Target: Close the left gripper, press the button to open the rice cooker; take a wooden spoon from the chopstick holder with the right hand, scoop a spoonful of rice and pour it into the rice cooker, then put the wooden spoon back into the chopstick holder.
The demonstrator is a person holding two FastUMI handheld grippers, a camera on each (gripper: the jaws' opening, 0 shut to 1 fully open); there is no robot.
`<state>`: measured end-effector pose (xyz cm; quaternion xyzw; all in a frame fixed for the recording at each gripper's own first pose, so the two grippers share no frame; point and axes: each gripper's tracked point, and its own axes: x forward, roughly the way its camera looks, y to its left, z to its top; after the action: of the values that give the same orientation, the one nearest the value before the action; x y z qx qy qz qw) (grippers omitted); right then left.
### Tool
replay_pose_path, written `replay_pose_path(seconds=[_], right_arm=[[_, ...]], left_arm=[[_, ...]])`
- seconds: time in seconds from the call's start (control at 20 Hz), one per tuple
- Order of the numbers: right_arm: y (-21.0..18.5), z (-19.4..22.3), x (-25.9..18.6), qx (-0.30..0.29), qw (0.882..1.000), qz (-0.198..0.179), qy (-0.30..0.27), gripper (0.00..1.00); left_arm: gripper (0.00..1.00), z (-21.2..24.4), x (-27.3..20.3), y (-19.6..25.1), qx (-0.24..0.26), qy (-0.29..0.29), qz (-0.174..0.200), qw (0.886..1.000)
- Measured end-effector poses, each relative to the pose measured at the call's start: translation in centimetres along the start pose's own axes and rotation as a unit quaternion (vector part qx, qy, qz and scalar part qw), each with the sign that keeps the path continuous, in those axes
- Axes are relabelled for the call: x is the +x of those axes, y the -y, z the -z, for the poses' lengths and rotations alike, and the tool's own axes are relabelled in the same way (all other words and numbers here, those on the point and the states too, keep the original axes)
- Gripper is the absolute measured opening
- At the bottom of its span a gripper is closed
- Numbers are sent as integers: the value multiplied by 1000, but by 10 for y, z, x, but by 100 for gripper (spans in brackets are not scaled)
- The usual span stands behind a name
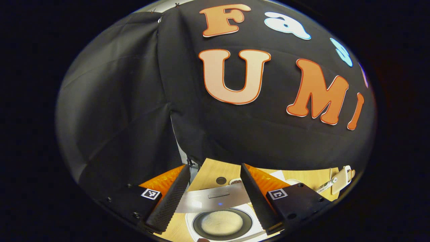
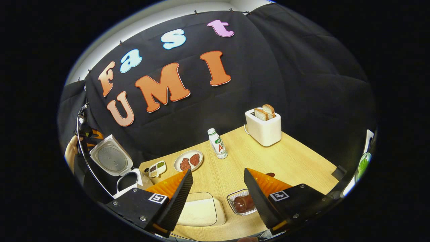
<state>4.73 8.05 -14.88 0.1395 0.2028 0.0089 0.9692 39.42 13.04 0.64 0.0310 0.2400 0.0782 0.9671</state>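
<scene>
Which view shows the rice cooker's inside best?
The left gripper view: it looks down into the open rice cooker, where the dark pot with pale rice sits between the fingers. The right gripper view shows the cooker far off at the left edge, lid raised, the pot's contents hidden.

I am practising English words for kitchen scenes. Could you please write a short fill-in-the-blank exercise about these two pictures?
1. The lid of the rice cooker stands ____.
2. Two slices of bread stick out of the white ____.
3. The small bottle stands upright on the wooden ____.
4. The fingers of the left gripper are spread ____.

Missing words: open; toaster; table; apart
</scene>
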Motion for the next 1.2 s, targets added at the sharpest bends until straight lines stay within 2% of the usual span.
replay_pose_path(seconds=[0.3, 0.6, 0.9, 1.2], right_arm=[[-6, -1, 2, -1, 1000, -14, -5, 95], [-13, -25, -9, -32, 999, -26, 19, 95], [-21, -68, -31, -88, 994, -26, 64, 95], [-16, -98, -57, -145, 984, -6, 107, 95]], left_arm=[[100, 9, -8, 2, -21, 6, 13, 1000], [100, 37, -43, 6, -27, 12, 19, 999], [100, 87, -74, 18, -37, -8, 32, 999], [100, 165, -80, 22, -32, -64, 32, 997]])
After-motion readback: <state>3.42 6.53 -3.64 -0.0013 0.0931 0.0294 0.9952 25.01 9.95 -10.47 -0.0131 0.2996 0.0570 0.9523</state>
